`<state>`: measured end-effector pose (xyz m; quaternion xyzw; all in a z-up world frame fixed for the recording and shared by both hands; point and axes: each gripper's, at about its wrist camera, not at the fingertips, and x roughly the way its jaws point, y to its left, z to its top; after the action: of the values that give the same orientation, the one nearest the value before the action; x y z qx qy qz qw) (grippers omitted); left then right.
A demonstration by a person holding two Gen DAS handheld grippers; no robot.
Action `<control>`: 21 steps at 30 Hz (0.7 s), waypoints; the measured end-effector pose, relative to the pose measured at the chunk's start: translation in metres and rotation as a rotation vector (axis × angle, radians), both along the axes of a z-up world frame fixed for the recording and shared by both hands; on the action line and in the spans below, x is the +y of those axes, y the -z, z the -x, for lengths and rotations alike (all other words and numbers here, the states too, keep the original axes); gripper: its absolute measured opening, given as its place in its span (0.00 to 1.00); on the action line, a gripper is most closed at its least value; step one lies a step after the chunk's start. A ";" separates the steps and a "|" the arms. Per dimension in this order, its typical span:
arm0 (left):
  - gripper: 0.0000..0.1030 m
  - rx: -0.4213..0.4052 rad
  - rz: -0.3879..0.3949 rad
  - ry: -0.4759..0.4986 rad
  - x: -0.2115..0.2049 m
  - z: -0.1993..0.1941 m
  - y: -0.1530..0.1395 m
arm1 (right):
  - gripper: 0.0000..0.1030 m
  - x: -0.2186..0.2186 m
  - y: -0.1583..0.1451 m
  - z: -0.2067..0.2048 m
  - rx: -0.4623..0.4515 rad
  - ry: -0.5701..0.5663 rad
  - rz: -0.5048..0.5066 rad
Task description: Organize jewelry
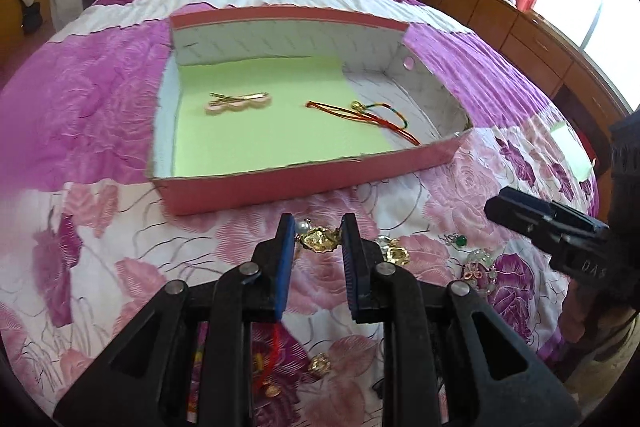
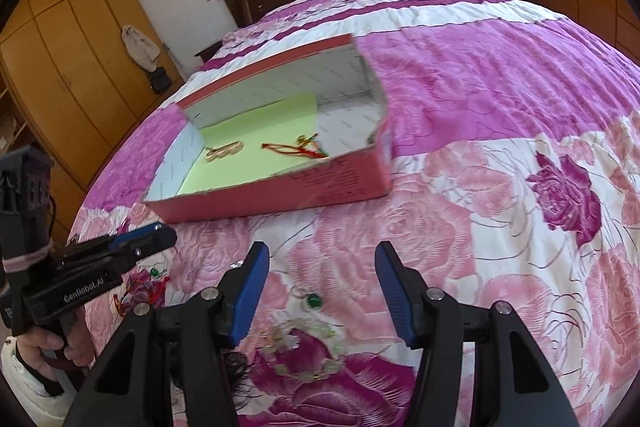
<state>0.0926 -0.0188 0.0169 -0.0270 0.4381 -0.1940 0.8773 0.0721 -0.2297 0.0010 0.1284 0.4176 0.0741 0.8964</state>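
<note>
Jewelry lies in a loose scatter on the quilt (image 1: 120, 115) on the near side of the box (image 1: 280, 183), and your left claw (image 1: 316, 233) is right in it: a gold brooch (image 1: 318, 239) sits between the two blue pads (image 1: 285, 259), with a pearl (image 1: 301, 225) just beside the left pad. The pads stand apart around the brooch; you cannot tell from here whether either pad touches it, and nothing is clamped. More gold pieces (image 1: 396, 253) lie just right of that claw, and a red cord (image 1: 272, 355) with a small gold piece (image 1: 321, 365) shows nearer you than the box, under the claw's arms.

Your right claw (image 2: 322, 291) is spread wide over the quilt (image 2: 500, 87), nearer you than the box (image 2: 320, 195). A green bead (image 2: 313, 301) lies between its pads, closer to the left one, touching neither. A pale bead bracelet (image 2: 304, 351) lies nearer you again, low between the arms.

Inside the box, on the green liner (image 1: 260, 131), a hair clip (image 1: 238, 103) rests toward the left wall and a red corded charm (image 1: 360, 113) toward the right, well apart from each other. Both claws are outside the box, by its near wall
</note>
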 end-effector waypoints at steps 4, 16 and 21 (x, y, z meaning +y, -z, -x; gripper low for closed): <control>0.14 -0.008 0.004 -0.020 0.006 0.002 0.000 | 0.56 0.020 0.006 -0.007 0.035 -0.052 0.027; 0.14 -0.008 0.005 -0.057 0.021 0.003 0.006 | 0.55 0.073 0.038 -0.037 0.183 -0.198 0.136; 0.15 -0.010 0.006 -0.064 0.024 0.003 0.007 | 0.55 0.089 0.042 -0.048 0.228 -0.230 0.215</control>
<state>0.0896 0.0047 0.0095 -0.0426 0.4318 -0.1671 0.8853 0.1200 -0.1402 -0.0410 -0.0092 0.5338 0.1160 0.8375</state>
